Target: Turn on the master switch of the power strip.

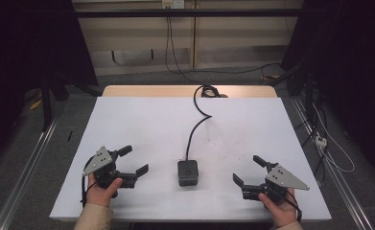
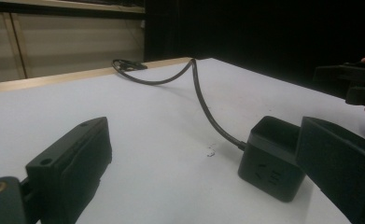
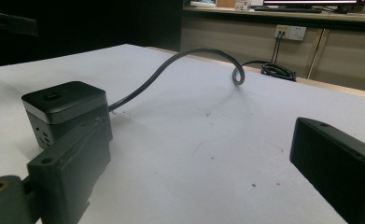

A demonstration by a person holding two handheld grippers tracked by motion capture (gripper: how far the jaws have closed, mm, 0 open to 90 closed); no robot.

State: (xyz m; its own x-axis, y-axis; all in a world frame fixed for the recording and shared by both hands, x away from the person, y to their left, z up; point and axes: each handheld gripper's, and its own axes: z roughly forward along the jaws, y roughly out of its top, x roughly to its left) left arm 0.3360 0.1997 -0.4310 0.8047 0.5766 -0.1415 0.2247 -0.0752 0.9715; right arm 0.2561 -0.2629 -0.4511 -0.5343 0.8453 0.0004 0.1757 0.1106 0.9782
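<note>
The cube [image 1: 188, 172] sat near the table's [image 1: 127, 120] front edge, midway between your grippers, cord [image 1: 193, 132] running away from you. Left gripper [image 1: 133, 160] and right gripper [image 1: 248, 169] both had jaws wide open, empty, about equally near.

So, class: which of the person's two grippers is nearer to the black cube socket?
Left. The left gripper sits just left of the black cube socket, jaws open toward it. The right gripper is slightly farther away on its right.

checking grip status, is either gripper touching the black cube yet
No: in the high view the cube sits alone between the open left gripper and right gripper.
</note>
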